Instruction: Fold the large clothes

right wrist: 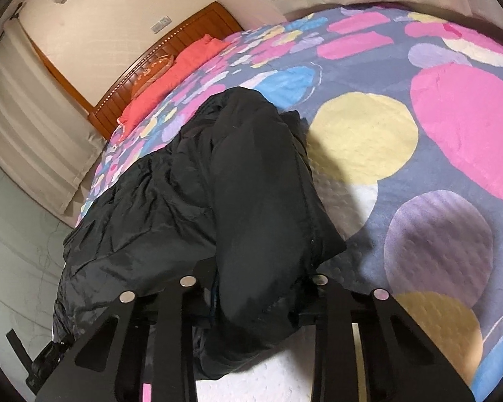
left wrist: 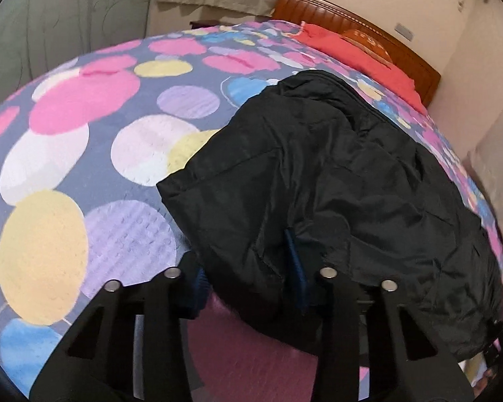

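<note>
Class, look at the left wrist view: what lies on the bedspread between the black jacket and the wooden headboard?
A red pillow lies between the jacket and headboard, on the bedspread. The left wrist view shows this clearly.

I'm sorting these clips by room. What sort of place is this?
A bedroom, most likely: a bed with a spotted bedspread, a wooden headboard, and red pillows at its head.
</note>
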A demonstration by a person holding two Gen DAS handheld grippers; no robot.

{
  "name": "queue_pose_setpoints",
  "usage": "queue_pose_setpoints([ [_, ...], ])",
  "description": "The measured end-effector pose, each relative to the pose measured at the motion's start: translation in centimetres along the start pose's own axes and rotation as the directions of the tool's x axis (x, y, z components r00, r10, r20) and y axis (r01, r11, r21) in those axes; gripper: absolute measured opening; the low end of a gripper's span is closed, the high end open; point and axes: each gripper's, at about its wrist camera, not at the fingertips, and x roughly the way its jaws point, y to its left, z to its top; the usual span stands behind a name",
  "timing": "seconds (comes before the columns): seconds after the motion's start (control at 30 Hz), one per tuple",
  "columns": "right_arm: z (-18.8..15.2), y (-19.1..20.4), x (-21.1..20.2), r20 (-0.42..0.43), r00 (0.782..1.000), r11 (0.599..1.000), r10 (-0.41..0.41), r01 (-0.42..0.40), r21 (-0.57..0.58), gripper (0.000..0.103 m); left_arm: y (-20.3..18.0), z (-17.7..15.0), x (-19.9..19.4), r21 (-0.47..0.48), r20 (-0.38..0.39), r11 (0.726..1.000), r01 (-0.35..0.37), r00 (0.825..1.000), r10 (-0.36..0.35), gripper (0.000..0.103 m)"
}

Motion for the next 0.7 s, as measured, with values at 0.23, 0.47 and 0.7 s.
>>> queue_pose_setpoints([
  [0.23,-0.8,-0.5,-1.9,-0.006,1.0,1.0,0.022,-0.022,-0.007,0.026,1.0,-0.6,-2.3,0.021,-0.007,0.999,0.031,0.999,-0.031,0.03],
  [0.47,-4.1,-2.2,-6.1,-0.037,0.998,0.999,0.043,-0.044,-0.023,0.026,3.6,-3.9,-6.6,0.04,-0.014,0.998,0.039,0.999,-0.038,0.029],
  [0.7,-7.6,-3.9,-10.3,-0.078,0.995,0.997,0.059,-0.063,-0.046,0.026,6.8,-8.8,-11.4,0.076,-0.037,0.997,0.035,0.999,-0.032,0.023],
])
